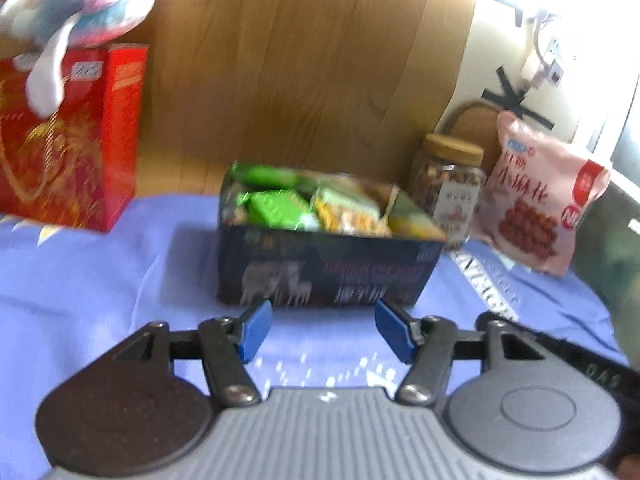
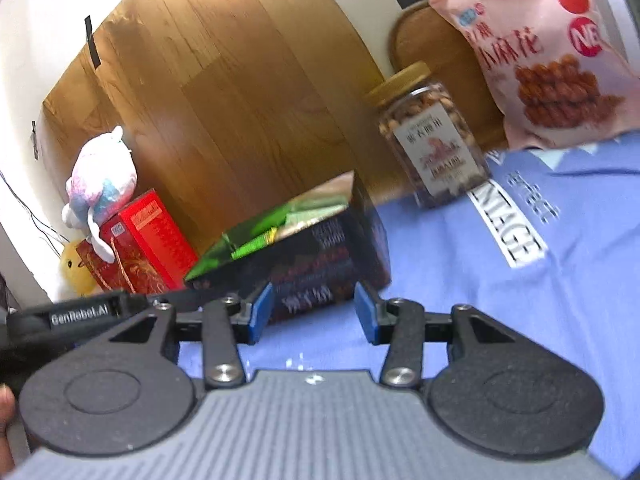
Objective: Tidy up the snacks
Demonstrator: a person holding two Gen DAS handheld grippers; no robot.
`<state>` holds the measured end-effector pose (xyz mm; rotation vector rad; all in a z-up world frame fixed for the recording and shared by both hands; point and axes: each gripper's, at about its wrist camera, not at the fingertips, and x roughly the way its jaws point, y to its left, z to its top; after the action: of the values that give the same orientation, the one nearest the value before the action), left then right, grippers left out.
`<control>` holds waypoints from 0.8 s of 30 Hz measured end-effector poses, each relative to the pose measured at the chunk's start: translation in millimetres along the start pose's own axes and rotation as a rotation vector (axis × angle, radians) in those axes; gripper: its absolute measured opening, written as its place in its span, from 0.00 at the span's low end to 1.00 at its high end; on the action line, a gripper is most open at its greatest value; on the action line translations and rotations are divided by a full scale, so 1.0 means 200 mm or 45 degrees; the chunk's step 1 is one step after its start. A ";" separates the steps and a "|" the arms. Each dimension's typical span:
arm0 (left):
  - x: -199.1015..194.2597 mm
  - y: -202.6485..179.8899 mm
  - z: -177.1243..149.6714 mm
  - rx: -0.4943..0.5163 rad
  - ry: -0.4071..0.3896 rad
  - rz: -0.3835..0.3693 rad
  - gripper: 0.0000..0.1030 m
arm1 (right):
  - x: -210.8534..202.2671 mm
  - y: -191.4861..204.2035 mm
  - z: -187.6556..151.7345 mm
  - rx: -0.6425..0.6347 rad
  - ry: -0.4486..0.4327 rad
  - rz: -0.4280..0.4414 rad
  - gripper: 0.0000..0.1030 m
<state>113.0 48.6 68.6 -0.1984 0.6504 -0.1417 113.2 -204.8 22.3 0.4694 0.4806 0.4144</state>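
1. Between grasps: left gripper (image 1: 322, 330) and right gripper (image 2: 314, 312) both parted, nothing between the pads.
2. Dark snack box (image 1: 332, 268), packed with green packets (image 1: 276, 206), just ahead of both jaws.
3. Beyond, to the right: nut jar (image 1: 448, 188), pink snack bag (image 1: 540, 196).
4. Next, likely: reaching for jar or bag.

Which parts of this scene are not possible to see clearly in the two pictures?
- Small print on the dark open cardboard box: motion blur, both views.
- The box's contents: right wrist view sees only green packets above the rim.
- Label text of the clear plastic nut jar: too small.
- Pink snack bag: top cut off by the right wrist picture's edge.
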 end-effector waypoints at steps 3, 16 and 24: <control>-0.04 0.00 -0.06 0.032 -0.014 0.081 0.76 | -0.04 0.02 -0.02 -0.003 0.016 0.020 0.50; -0.21 -0.07 -0.17 0.124 -0.043 0.292 1.00 | -0.20 0.12 -0.07 -0.027 0.017 0.078 0.73; -0.26 -0.09 -0.20 0.150 -0.062 0.392 1.00 | -0.26 0.15 -0.08 -0.029 0.010 0.101 0.76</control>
<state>46.5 36.3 71.2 0.0129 0.6150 0.1203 54.3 -199.2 42.7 0.4660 0.4653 0.4980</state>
